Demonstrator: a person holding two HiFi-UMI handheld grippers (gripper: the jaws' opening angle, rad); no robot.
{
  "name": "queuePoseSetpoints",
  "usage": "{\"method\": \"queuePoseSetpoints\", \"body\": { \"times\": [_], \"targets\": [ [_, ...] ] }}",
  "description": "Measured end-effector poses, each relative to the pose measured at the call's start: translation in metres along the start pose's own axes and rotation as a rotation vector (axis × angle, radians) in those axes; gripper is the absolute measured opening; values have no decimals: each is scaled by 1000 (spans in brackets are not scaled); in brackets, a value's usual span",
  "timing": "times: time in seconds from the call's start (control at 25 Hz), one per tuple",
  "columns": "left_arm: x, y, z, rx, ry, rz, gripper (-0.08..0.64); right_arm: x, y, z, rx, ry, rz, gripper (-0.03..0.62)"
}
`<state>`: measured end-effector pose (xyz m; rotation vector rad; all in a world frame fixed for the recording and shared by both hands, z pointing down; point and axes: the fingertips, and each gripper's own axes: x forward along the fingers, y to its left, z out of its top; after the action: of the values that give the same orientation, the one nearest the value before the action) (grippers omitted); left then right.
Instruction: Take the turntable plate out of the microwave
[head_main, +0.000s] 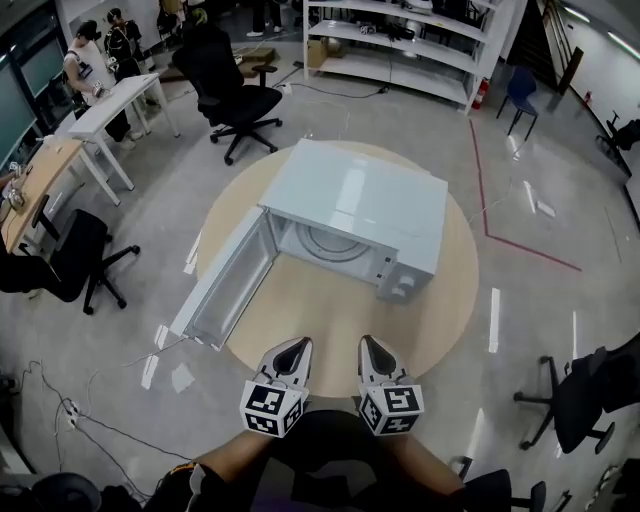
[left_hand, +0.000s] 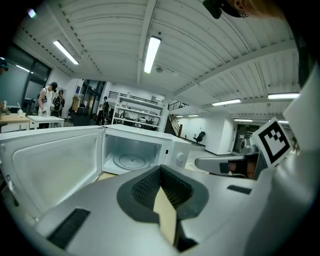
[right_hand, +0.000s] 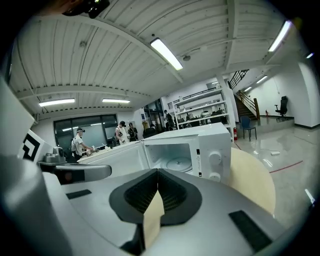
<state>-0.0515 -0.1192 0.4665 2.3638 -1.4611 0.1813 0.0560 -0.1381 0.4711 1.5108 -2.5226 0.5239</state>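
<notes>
Far left: white desks (head_main: 108, 108) with people (head_main: 88, 62) standing at them. A black office chair (head_main: 72, 258) sits close to the table's left side, and cables (head_main: 88, 420) trail on the floor below it. A second black chair (head_main: 232, 98) stands behind the table, well apart.

The microwave door (head_main: 222, 282) is swung fully open to the left and overhangs the table edge. It takes up the left approach.

Left gripper (head_main: 297, 346) is at the near table edge, jaws pressed together, nothing between them. Right gripper (head_main: 372, 346) is just beside it, jaws also together and empty. Bare tabletop lies between both and the oven mouth.

The round tan table (head_main: 330, 322) carries only the white microwave (head_main: 360, 195). The turntable plate (head_main: 335, 243) lies flat on the cavity floor, inside. The control knobs (head_main: 402, 285) are on the right of the front.

Right: open shelving (head_main: 400, 45) at the back, a blue chair (head_main: 520, 92), a red floor line (head_main: 525, 242) and a dark chair (head_main: 580, 395) at lower right. The floor is glossy grey, and ceiling strip lights (left_hand: 151, 52) are on.
</notes>
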Motion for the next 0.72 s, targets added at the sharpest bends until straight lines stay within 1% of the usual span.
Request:
{"method": "queuePoseSetpoints", "body": {
  "times": [0.16,0.32,0.52,0.72],
  "targets": [
    [17,42,11,-18,1,-25,48,41,7,3,-9,32,-45,17],
    [28,76,14,-40,17,-46,48,71,20,10,-28,46,-74,17],
    [42,103,16,-69,36,-85,48,93,32,19,-46,58,-118,17],
    [54,125,16,-107,55,-131,48,102,41,18,-43,77,-175,17]
  ]
}}
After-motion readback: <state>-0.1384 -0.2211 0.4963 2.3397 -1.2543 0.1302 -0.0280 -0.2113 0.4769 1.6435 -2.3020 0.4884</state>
